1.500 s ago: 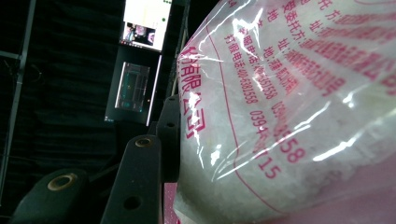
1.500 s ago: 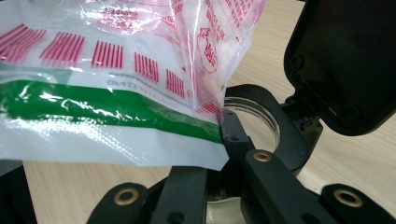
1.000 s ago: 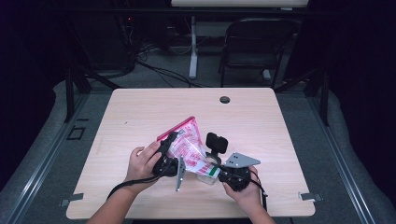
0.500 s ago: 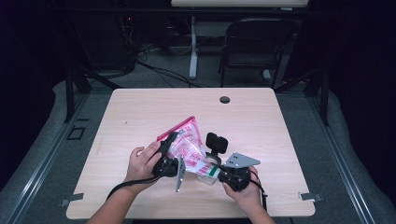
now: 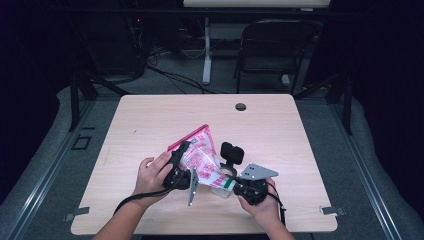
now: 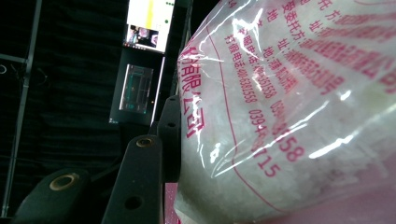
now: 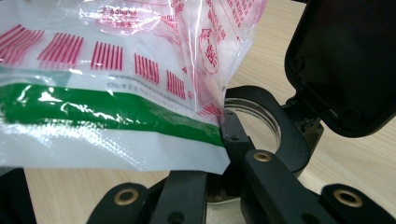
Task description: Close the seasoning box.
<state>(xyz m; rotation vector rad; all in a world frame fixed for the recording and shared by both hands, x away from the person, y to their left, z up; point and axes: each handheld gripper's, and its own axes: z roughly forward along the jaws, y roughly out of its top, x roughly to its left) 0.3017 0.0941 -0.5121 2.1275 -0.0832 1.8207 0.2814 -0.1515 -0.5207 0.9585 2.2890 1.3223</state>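
While bag (image 5: 201, 159) tilts lower right over jar (image 7: 254, 122), I read left tool (image 5: 181, 161) pinching bag upper end, right tool (image 5: 239, 184) clamping jar.

Your bag (image 6: 299, 107) running off the left gripper view's top and right edges, its green-striped end (image 7: 107, 112) covering part of the jar's rim (image 7: 261, 100), lid (image 7: 345, 60) being cropped at right.

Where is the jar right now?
In the high view the jar stands near the table's front edge, under the tilted bag, gripped by the right tongs.
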